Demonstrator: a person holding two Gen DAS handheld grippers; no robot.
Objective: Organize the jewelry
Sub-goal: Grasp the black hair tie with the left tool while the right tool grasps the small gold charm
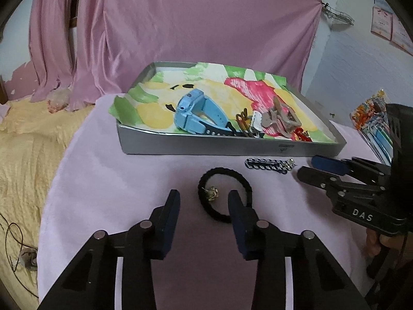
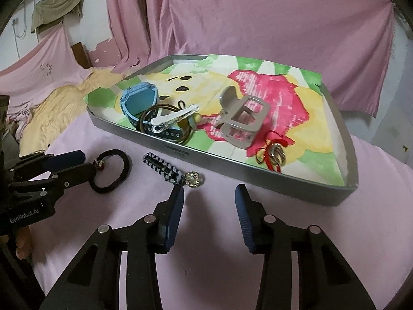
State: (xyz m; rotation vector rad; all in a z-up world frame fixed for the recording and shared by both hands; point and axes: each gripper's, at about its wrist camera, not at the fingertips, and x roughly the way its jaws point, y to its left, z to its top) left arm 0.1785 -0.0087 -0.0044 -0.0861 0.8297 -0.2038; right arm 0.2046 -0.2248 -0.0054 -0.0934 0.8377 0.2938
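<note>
Both your grippers hover spread before the tray.
Your left gripper frames the black hair tie; your right gripper sits beside the braided bracelet.

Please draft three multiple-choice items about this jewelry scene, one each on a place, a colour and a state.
1. Where does the black hair tie lie?
A. in the tray
B. on the pink cloth before the tray
C. in a gripper

2. What colour is the watch in the tray?
A. light blue
B. red
C. black

3. How does the right gripper stand?
A. shut on the braided cord
B. open and holding nothing
C. shut on the watch

Answers: 1 B, it rests outside the tray wall; 2 A, case and strap are light blue; 3 B, its fingers stand apart with bare cloth between.
</note>
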